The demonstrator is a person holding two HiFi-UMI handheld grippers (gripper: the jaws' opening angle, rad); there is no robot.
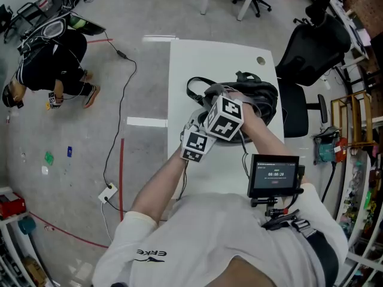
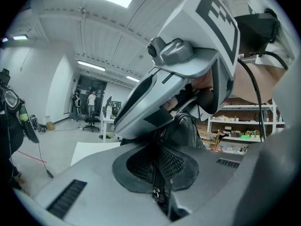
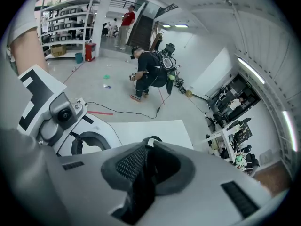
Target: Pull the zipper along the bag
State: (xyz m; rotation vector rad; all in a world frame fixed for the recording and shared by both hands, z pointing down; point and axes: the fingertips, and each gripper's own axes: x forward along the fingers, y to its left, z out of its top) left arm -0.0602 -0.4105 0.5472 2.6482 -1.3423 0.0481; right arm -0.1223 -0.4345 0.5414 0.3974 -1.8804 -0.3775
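A black leather bag (image 1: 254, 98) lies on the white table (image 1: 197, 61), its strap looping to the left. Both grippers crowd its near left side. In the head view, the left gripper (image 1: 197, 143) sits just below and left of the right gripper (image 1: 225, 117). In the left gripper view, the left gripper (image 2: 157, 175) is shut on black bag material, with a small metal zipper piece (image 2: 154, 192) showing between the pads. In the right gripper view, the right gripper (image 3: 145, 167) is shut on a fold of the black bag (image 3: 141, 182). I cannot see the rest of the zipper line.
A black office chair (image 1: 314, 49) stands at the table's right edge. A small monitor (image 1: 274, 176) hangs at the wearer's chest. A person (image 1: 51, 64) crouches on the floor far left, with cables (image 1: 122, 94) trailing beside the table. Shelving (image 1: 359, 124) lines the right side.
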